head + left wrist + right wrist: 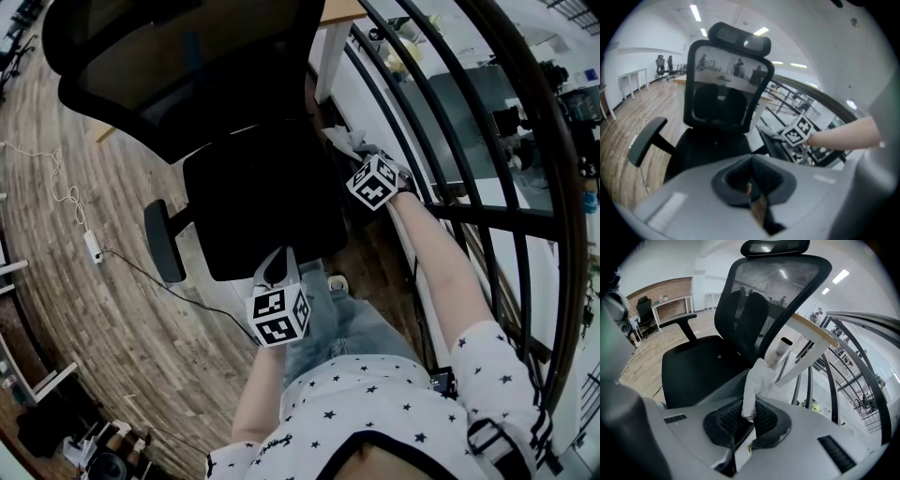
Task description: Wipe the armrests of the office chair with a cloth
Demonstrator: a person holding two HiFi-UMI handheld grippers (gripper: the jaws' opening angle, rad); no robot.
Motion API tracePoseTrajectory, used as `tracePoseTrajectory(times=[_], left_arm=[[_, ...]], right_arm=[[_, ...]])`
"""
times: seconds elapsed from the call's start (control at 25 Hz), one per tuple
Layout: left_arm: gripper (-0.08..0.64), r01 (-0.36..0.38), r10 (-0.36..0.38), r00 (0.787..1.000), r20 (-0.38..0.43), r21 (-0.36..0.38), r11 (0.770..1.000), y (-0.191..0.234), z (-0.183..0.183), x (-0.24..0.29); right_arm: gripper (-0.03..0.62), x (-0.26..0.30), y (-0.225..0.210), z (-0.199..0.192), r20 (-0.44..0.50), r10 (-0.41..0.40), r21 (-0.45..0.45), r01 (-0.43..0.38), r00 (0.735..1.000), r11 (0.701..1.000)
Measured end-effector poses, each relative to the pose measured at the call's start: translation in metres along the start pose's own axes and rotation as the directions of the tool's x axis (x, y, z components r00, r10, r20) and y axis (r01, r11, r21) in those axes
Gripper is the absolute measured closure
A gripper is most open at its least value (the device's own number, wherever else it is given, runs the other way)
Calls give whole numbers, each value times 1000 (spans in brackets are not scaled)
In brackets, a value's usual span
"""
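Cloth [754, 385] is pinched in the right claw [747, 417], which is closed on its lower end, at the chair's [708, 366] armrest [771, 145] beside the railing [450, 122]. The left claw [752, 183] is closed on nothing, near the seat's front edge.

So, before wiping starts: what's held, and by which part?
The right gripper pinches the white cloth by one end; the left gripper is shut on nothing.
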State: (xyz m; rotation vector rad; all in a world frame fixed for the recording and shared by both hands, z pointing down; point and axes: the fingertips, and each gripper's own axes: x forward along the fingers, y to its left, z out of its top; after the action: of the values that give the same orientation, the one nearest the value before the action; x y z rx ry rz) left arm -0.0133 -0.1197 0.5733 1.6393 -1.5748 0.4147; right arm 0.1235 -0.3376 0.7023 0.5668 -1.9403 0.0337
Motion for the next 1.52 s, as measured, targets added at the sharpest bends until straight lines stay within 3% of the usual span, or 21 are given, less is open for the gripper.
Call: tracePoseTrajectory(times=[1.52], left_arm=[[554,-1,1,999,35,18,1000,-25,-14,-25]], right_arm=[[563,-33,48,-37,-3,45,-28,-45,999,999]])
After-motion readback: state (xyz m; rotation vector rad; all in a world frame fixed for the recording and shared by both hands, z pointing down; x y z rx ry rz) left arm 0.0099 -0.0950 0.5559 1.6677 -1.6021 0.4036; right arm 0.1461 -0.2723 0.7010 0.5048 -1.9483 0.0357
